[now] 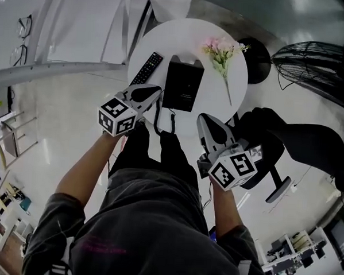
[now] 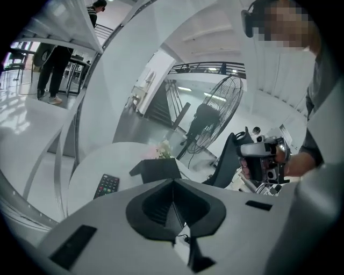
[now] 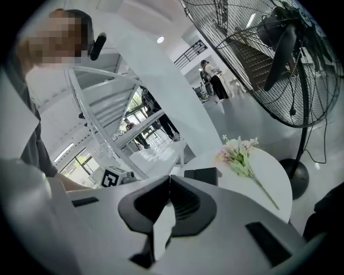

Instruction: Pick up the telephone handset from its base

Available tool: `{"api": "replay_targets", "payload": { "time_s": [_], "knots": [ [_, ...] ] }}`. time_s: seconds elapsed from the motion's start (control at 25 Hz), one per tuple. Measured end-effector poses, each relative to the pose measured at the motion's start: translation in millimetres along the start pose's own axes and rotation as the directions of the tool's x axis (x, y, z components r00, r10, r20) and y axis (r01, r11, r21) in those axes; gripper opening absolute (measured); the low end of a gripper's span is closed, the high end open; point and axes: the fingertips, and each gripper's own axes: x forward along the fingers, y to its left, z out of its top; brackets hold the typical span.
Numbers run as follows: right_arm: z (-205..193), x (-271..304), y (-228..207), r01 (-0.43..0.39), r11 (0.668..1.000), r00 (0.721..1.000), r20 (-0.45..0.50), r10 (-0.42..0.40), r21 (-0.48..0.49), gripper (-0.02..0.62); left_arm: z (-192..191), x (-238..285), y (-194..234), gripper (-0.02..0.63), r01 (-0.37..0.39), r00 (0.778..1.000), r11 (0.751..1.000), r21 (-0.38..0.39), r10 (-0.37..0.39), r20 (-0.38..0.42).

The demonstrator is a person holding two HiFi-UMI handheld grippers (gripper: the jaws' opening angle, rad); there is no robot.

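Head view: a round white counter [image 1: 226, 88] carries a black remote [image 1: 147, 68] at its left edge, the black telephone [image 1: 183, 86] in the middle and a sprig of pale flowers [image 1: 223, 57] towards its right edge. Handset and base read as one dark block; I cannot tell them apart. A coiled cord [image 1: 159, 117] hangs off the near edge. The left gripper [image 1: 153, 94] sits over the near-left edge, just beside the telephone. The right gripper [image 1: 206, 121] is at the near-right edge, apart from it. A black chair [image 1: 287, 140] stands to the right.

Left gripper view: its fingers are clenched together with nothing between them. Beyond them lie the remote [image 2: 107, 185], the telephone [image 2: 156, 167], a standing fan [image 2: 215, 115] and the right gripper [image 2: 263, 161].

Right gripper view: these fingers are also pressed together and empty. Ahead lie the telephone [image 3: 201, 175] and the flowers [image 3: 239, 156] on the counter [image 3: 269, 182], with a large fan [image 3: 269, 53] to the right.
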Motion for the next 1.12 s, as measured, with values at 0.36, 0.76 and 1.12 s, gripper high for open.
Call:
{"api": "replay_targets", "payload": {
  "time_s": [0.36, 0.76, 1.12],
  "knots": [
    [-14.3, 0.4, -25.1, 0.028, 0.999, 0.999, -0.032, -0.027, 0.023, 0.02, -36.6, 38.4, 27.9, 0.019, -0.005, 0.997, 0.998, -0.056, 0.001, -0.073],
    [-31.4, 4.2, -33.0, 0.046, 0.998, 0.997, -0.07, -0.043, 0.04, 0.02, -61.0, 63.8, 38.3, 0.137, 0.014, 0.987, 0.995, -0.098, -0.029, -0.157],
    [-43.5, 1.2, -40.9, 0.07, 0.996, 0.994, -0.085, -0.065, 0.061, 0.02, -59.0, 79.6, 36.5, 0.147, 0.117, 0.979, 0.973, -0.197, -0.146, -0.14]
  ]
}}
